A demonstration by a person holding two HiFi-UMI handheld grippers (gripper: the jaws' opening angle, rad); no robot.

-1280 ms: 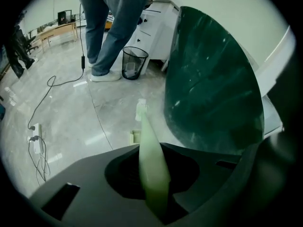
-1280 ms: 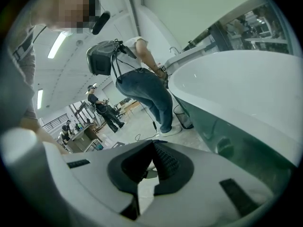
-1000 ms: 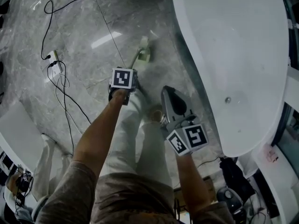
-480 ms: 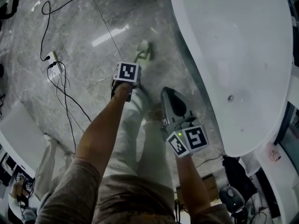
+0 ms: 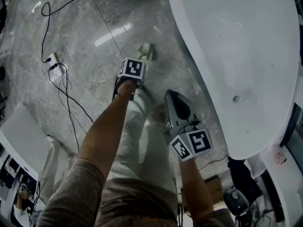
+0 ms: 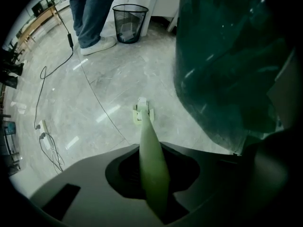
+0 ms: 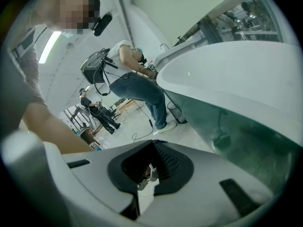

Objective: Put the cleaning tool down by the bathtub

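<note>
My left gripper (image 5: 129, 77) is shut on the handle of the cleaning tool (image 5: 146, 51), a pale green long-handled brush. It points steeply down at the marble floor. In the left gripper view the handle (image 6: 151, 164) runs out between the jaws to the brush head (image 6: 143, 112), which sits low over the floor just left of the bathtub (image 6: 227, 70). The white bathtub (image 5: 236, 41) fills the right of the head view. My right gripper (image 5: 172, 97) hangs beside the tub, shut, with nothing in its jaws (image 7: 149, 167).
Black cables and a power strip (image 5: 54, 70) lie on the floor at the left. A wire waste bin (image 6: 129, 22) and a standing person's legs (image 6: 94, 18) are farther back. My own legs and a shoe (image 5: 157, 116) are under the grippers.
My left gripper has sunk towards the floor and tipped steeper, so less of the tool's handle shows ahead of it. The right gripper has stayed put.
</note>
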